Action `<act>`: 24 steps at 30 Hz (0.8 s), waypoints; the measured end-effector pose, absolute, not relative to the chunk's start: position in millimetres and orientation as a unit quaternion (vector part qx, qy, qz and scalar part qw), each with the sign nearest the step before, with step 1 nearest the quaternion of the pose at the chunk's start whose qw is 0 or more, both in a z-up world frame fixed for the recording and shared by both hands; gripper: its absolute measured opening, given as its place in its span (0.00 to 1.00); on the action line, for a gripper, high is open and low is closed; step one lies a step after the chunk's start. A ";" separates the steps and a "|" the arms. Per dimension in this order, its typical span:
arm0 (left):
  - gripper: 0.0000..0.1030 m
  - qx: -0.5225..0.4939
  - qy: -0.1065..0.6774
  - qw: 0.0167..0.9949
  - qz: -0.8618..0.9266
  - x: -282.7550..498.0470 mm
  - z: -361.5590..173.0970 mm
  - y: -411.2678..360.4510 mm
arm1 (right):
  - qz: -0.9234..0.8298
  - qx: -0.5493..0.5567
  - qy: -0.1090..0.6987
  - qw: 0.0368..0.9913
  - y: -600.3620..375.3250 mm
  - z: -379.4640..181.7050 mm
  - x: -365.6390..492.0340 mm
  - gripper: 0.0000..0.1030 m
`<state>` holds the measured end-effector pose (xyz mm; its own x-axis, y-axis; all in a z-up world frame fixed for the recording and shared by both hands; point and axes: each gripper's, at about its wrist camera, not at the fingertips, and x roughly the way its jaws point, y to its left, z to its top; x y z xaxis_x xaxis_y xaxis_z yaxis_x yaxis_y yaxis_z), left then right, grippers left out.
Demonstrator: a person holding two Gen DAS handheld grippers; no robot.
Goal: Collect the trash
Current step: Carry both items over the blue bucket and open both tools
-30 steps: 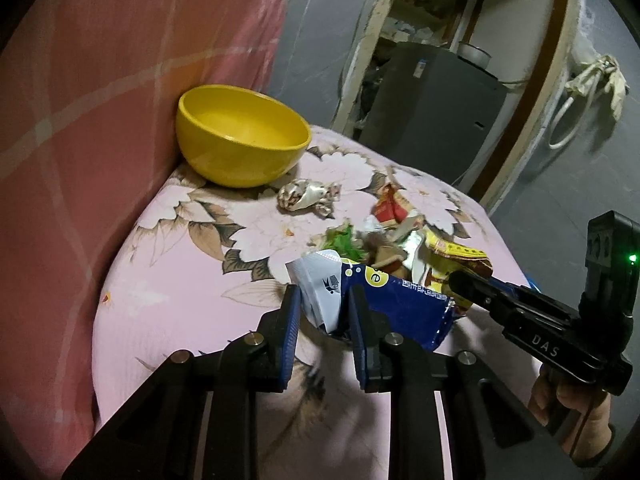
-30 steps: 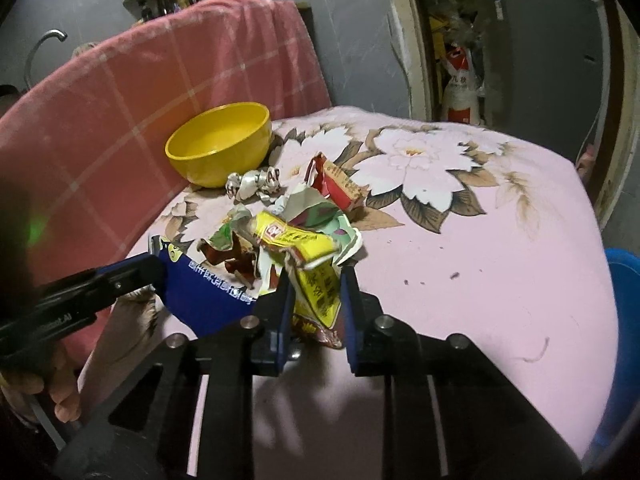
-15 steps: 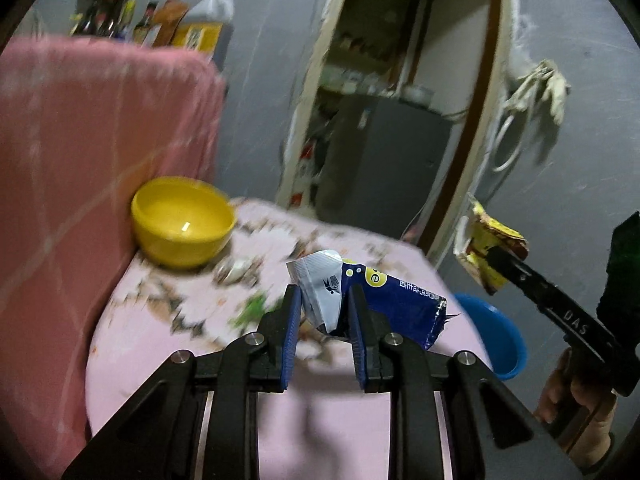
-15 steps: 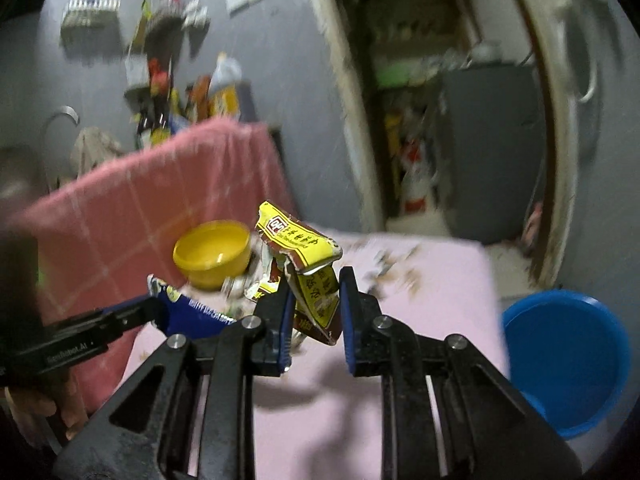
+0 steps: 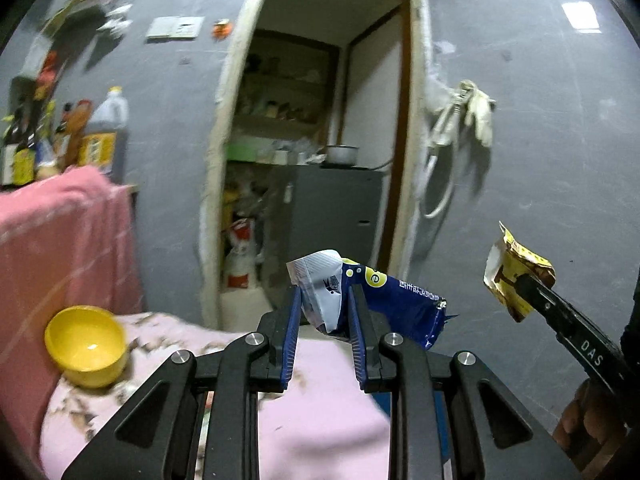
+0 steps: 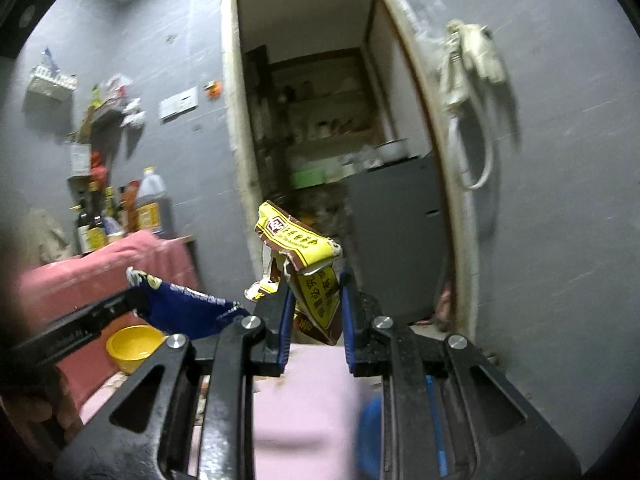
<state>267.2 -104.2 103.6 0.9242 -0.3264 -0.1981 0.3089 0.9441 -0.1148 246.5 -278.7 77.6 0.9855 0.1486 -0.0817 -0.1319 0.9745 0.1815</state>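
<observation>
From the left wrist, the left gripper (image 5: 323, 312) has its jaws clamped on the white end of a blue snack wrapper (image 5: 372, 300), which hangs free above the pink floral cloth (image 5: 320, 420) with nothing under it. A yellow bowl (image 5: 86, 346) sits low at left on that cloth, and at far right the other tool carries a yellow wrapper (image 5: 516, 276), a hand (image 5: 588, 420) showing beneath it. From the right wrist, the right gripper (image 6: 313, 300) is closed on that yellow wrapper (image 6: 298, 246), pinching its lower folds while the crumpled top stands above the pads; the blue wrapper (image 6: 188, 306) shows at left, and a blue bin (image 6: 370, 436) edges into view at the bottom (mostly hidden by the tool). Both pieces look ready for dropping, I judge. The risk lies in the thin grips: each wrapper is held by a small fold of slick film, so a quick swing could let one slide out and land back on the cloth, or flutter past the bin's rim when released from too far off.
</observation>
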 end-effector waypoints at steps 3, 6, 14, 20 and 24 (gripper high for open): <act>0.19 -0.032 0.113 0.977 -0.177 278.5 100.1 -127.7 | 0.039 0.088 0.048 0.994 -304.7 75.9 244.2 0.28; 0.19 -0.019 0.136 0.973 -0.187 294.3 94.5 -157.9 | 0.009 0.090 0.066 0.994 -327.7 67.2 247.4 0.28; 0.19 0.014 0.221 0.954 -0.202 338.2 63.1 -212.0 | -0.036 0.105 0.145 0.983 -366.2 23.5 270.1 0.29; 0.20 0.010 0.289 0.934 -0.211 367.0 26.2 -229.0 | -0.045 0.114 0.195 0.973 -378.5 -9.5 288.1 0.29; 0.20 -0.001 0.327 0.920 -0.214 386.7 4.6 -235.0 | -0.045 0.123 0.224 0.966 -384.9 -28.8 301.4 0.29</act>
<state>386.7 -235.0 4.6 0.6937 -0.3954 -0.6021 0.3934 0.9082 -0.1431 301.4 -384.9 -28.8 0.8959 -0.0317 -0.4432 0.1415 0.9658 0.2170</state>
